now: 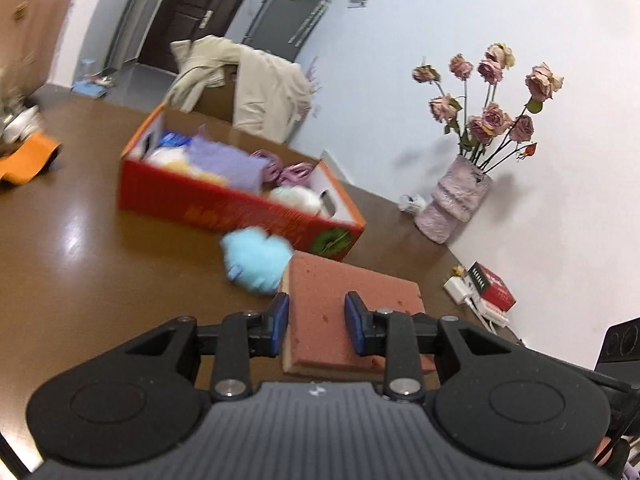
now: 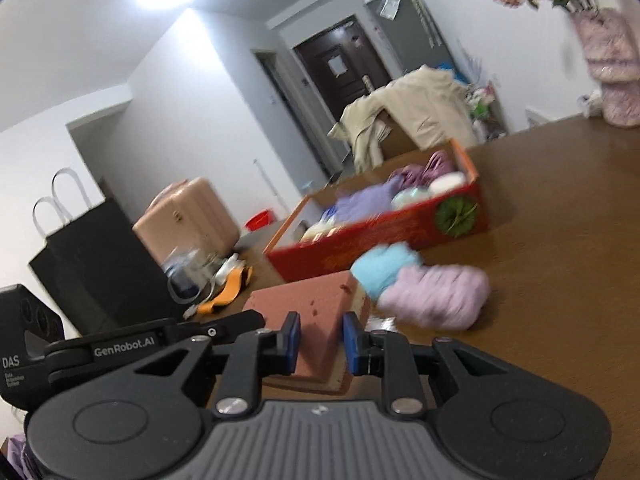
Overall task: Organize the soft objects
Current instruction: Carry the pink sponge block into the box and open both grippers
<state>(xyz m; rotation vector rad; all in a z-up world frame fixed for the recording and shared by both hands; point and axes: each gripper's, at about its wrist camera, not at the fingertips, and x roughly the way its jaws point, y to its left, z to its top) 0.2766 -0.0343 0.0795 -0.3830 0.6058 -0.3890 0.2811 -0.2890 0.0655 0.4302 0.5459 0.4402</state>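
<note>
Both grippers, left (image 1: 316, 322) and right (image 2: 319, 344), have fingers clamped on your sponge block (image 1: 340, 300); it's light, squashy, so grip its edges gently.

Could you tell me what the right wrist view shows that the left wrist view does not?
Only the right wrist view shows the lilac plush, the black paper bag and the other gripper's body at its left edge. Only the left wrist view shows the small red box and the white charger. Both show the reddish sponge block between the blue pads, the red cardboard box, the blue plush and the vase of dried roses.
</note>
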